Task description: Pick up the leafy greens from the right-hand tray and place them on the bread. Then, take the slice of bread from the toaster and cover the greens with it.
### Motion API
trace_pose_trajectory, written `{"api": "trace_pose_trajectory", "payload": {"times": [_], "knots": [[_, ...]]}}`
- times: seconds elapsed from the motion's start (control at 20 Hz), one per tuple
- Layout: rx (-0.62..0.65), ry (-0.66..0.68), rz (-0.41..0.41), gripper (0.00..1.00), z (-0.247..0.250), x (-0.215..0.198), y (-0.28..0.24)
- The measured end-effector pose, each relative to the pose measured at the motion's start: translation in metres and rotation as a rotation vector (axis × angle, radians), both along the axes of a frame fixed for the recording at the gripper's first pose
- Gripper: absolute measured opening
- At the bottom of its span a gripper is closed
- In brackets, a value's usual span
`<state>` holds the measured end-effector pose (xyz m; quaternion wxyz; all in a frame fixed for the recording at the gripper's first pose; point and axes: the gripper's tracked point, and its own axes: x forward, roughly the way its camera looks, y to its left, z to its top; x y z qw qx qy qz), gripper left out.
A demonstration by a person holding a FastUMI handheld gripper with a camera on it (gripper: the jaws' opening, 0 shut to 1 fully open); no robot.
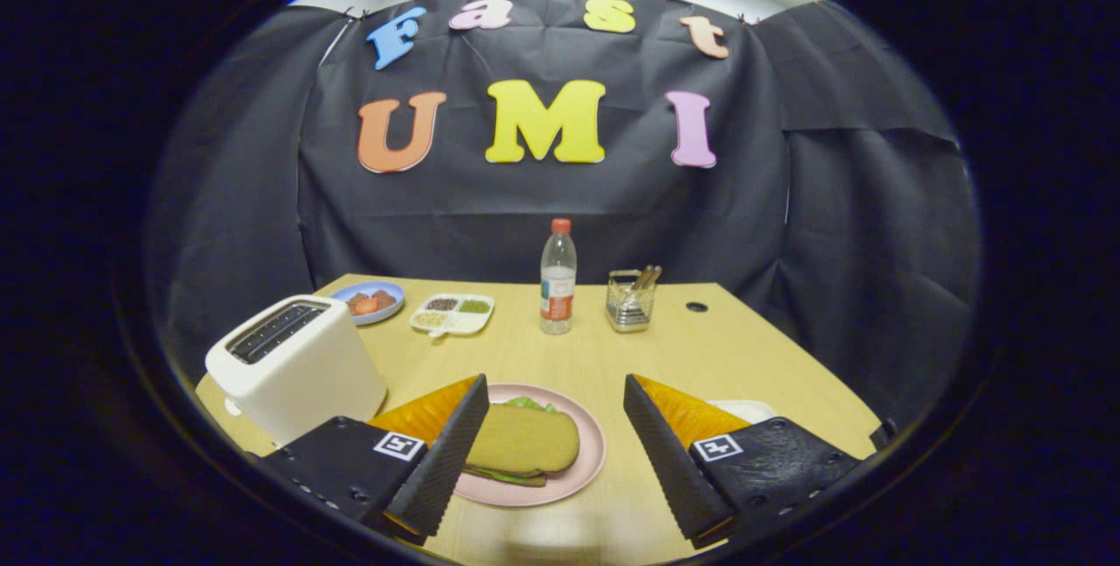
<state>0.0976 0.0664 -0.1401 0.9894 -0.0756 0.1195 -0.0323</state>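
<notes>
White toaster (293,365) at the left of the bench (604,347) — upright, top slots dark, nothing seen standing up out of them. Just behind it, a small blue plate (371,301) with reddish pieces on it; kind not clear at this range. Beside that, a white divided dish (452,314) with four compartments of dark, green and pale contents.

Centre front: pink plate (584,461) lying between the two fingers. On it a slice of bread (523,439) on top, leafy greens (530,404) poking out at its far edge and again under its near edge, where a lower layer shows beneath — probably the bottom slice, though it is mostly hidden. The left finger overlaps the plate's left rim in the view; contact cannot be judged.

Jaws (556,439) spread wide, gripping nothing — fingers stand to either side of the plate.

Beyond the plate, mid-bench: clear bottle (557,282), red cap, upright. Right of it, a wire holder (630,299) with utensils standing in it. A small dark hole (696,307) in the bench top farther right. Behind the right finger, the pale edge of a tray (744,409).
</notes>
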Motion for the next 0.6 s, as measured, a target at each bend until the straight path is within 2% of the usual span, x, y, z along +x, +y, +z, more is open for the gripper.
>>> {"api": "trace_pose_trajectory", "payload": {"times": [0.3,0.6], "knots": [[-0.041,-0.183,0.102,0.95,0.071,-0.054,0.045],[-0.02,-0.233,0.107,0.95,0.095,-0.088,0.056]]}}
